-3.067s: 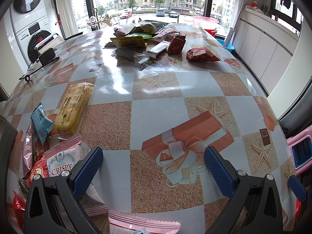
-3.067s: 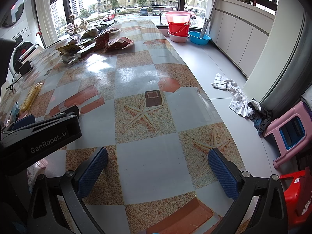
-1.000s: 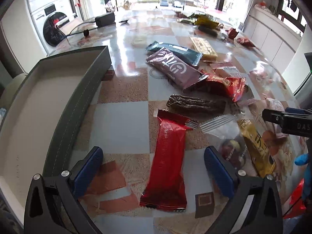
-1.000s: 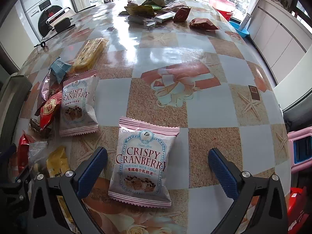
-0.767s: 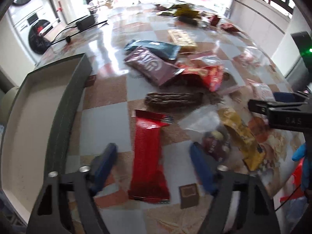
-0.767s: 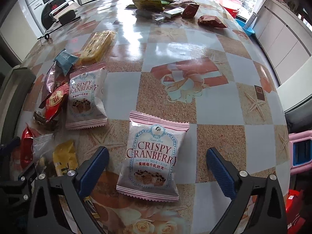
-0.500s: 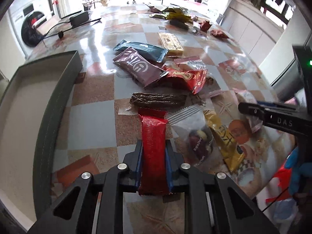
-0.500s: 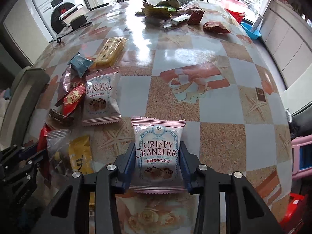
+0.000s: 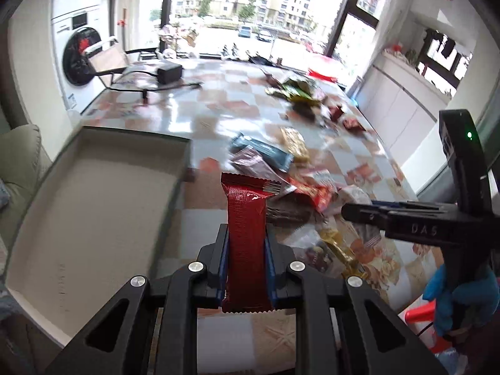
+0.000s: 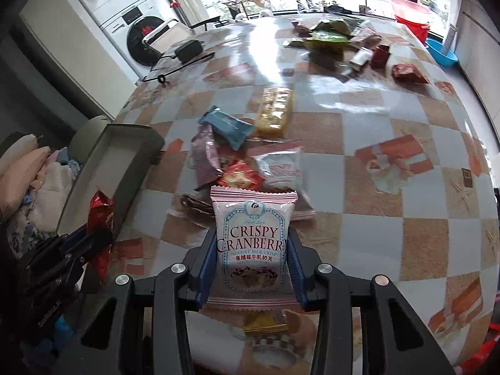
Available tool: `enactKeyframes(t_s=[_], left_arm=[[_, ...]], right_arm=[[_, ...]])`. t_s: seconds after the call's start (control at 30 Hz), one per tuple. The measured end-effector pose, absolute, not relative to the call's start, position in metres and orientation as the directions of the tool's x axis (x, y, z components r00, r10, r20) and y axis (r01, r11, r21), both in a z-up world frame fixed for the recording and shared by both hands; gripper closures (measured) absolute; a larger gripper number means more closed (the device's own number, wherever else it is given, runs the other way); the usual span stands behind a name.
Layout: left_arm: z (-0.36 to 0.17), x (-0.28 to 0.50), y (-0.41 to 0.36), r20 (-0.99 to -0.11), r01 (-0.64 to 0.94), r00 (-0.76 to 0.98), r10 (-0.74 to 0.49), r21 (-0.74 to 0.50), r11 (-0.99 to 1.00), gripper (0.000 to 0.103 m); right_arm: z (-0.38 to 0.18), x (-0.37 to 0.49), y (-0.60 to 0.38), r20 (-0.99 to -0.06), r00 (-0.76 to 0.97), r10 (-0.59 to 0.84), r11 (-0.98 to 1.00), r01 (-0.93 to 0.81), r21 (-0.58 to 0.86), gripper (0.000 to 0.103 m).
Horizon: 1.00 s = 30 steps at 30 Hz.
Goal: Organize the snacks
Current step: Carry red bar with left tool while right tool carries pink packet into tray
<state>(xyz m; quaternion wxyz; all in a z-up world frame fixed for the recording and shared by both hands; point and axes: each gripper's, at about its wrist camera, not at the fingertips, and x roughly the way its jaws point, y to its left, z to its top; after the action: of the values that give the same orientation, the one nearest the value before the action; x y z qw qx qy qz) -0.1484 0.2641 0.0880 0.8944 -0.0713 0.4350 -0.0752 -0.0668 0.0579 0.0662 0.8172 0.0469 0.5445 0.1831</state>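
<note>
My left gripper point(image 9: 246, 257) is shut on a long red snack bar point(image 9: 247, 234) and holds it up off the table, beside the open grey box point(image 9: 93, 193) on its left. My right gripper point(image 10: 252, 257) is shut on a pink Crispy Cranberry pack point(image 10: 252, 243), lifted above the snack pile. In the right wrist view the left gripper point(image 10: 78, 247) with the red bar point(image 10: 100, 215) sits at the lower left next to the box point(image 10: 125, 159). The right gripper shows at the right of the left wrist view point(image 9: 406, 218).
Several loose snacks lie in the table's middle: a second Crispy Cranberry pack point(image 10: 281, 168), a blue pack point(image 10: 228, 126), a yellow pack point(image 10: 275, 111). More snacks point(image 10: 331, 36) lie at the far end. A black adapter with cable point(image 9: 168, 73) lies far left. A sofa cushion point(image 9: 18, 156) sits left.
Both grippers went from open to shut, each on a snack, and lifted them off the table. The left one has swung toward the grey box.
</note>
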Motion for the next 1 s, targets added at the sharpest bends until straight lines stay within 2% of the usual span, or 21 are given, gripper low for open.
enactKeyframes(t_s=[0.2, 0.43, 0.77, 0.8, 0.87, 0.9, 0.93, 0.97, 1.0], left_arm=[[0.092, -0.155, 0.328, -0.766, -0.064, 0.634, -0.105, -0.187, 0.980, 0.081], [0.070, -0.162, 0.380, -0.797, -0.182, 0.603, -0.046, -0.193, 0.964, 0.081], [0.040, -0.167, 0.409, -0.822, -0.214, 0.567, -0.048, -0.204, 0.955, 0.081], [0.039, -0.169, 0.408, -0.822, -0.212, 0.568, -0.037, -0.190, 0.959, 0.077], [0.037, -0.171, 0.405, -0.821, -0.198, 0.571, -0.020, -0.161, 0.967, 0.060], [0.036, -0.173, 0.404, -0.817, -0.193, 0.577, -0.015, -0.154, 0.969, 0.042], [0.035, -0.173, 0.403, -0.812, -0.191, 0.584, -0.012, -0.152, 0.970, 0.030], [0.035, -0.175, 0.403, -0.806, -0.188, 0.592, -0.010, -0.150, 0.971, 0.027], [0.035, -0.175, 0.402, -0.804, -0.185, 0.595, -0.010, -0.148, 0.972, 0.026]], right_arm=[[0.079, -0.063, 0.128, -0.852, 0.305, 0.426, 0.879, -0.362, 0.310, 0.060], [0.083, -0.066, 0.220, -0.848, 0.240, 0.473, 0.809, -0.499, 0.310, 0.060], [0.068, -0.063, 0.302, -0.870, 0.191, 0.455, 0.775, -0.567, 0.281, 0.060], [0.066, -0.063, 0.307, -0.874, 0.189, 0.447, 0.775, -0.570, 0.272, 0.060], [0.062, -0.064, 0.316, -0.889, 0.186, 0.419, 0.775, -0.582, 0.244, 0.059], [0.059, -0.064, 0.318, -0.897, 0.177, 0.406, 0.773, -0.590, 0.234, 0.058], [0.056, -0.064, 0.319, -0.903, 0.164, 0.396, 0.769, -0.596, 0.229, 0.049], [0.054, -0.064, 0.319, -0.909, 0.158, 0.387, 0.769, -0.599, 0.223, 0.025], [0.053, -0.065, 0.317, -0.912, 0.166, 0.374, 0.774, -0.598, 0.208, 0.012]])
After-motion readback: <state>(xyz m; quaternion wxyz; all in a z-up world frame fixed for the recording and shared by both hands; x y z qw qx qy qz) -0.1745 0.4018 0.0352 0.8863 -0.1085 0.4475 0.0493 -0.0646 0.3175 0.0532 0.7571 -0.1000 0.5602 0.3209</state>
